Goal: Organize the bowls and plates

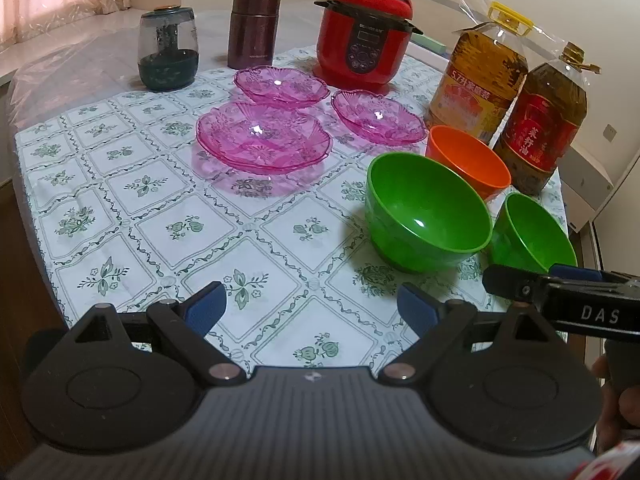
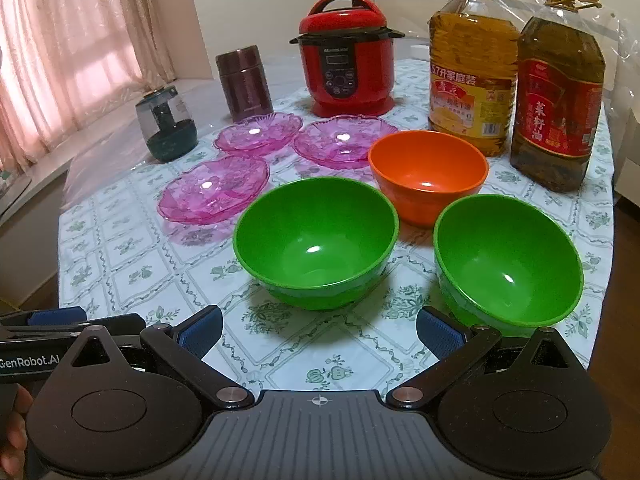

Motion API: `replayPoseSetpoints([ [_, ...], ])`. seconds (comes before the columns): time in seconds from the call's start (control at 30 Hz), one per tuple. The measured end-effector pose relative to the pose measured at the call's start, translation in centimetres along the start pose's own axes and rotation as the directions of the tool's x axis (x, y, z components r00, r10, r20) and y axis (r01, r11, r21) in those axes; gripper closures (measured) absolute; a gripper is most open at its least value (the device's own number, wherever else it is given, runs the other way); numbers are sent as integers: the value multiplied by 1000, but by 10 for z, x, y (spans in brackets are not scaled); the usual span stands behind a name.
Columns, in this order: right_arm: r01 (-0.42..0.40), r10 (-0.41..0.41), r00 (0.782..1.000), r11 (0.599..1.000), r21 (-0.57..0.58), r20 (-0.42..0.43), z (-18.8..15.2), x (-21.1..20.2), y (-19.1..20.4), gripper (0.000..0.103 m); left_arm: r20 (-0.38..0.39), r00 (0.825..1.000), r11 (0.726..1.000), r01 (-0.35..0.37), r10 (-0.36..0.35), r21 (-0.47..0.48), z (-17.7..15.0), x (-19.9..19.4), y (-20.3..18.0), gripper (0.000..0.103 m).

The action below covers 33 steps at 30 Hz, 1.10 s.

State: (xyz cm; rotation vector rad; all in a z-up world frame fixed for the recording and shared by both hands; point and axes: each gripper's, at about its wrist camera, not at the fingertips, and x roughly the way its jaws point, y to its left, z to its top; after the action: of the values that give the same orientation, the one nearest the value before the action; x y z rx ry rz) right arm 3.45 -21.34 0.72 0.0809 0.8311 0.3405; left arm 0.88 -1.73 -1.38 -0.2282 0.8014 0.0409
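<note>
Grippers both hang spread and empty over the near table edge, left gripper (image 1: 308,312) facing three pink plates (image 1: 264,136), right gripper (image 2: 320,330) facing green bowls (image 2: 316,244), probably so each side stacks its own pile.

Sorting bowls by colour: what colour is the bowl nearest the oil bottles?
Orange; the orange bowl shows best in the right wrist view.
</note>
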Motion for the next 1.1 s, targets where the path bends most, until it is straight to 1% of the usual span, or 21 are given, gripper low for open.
replayPoseSetpoints([
  [1.1, 8, -8, 1000, 1000, 3, -2, 1, -1, -3, 0, -5, 1000, 1000, 10, -10, 6, -2, 2, -8, 12],
])
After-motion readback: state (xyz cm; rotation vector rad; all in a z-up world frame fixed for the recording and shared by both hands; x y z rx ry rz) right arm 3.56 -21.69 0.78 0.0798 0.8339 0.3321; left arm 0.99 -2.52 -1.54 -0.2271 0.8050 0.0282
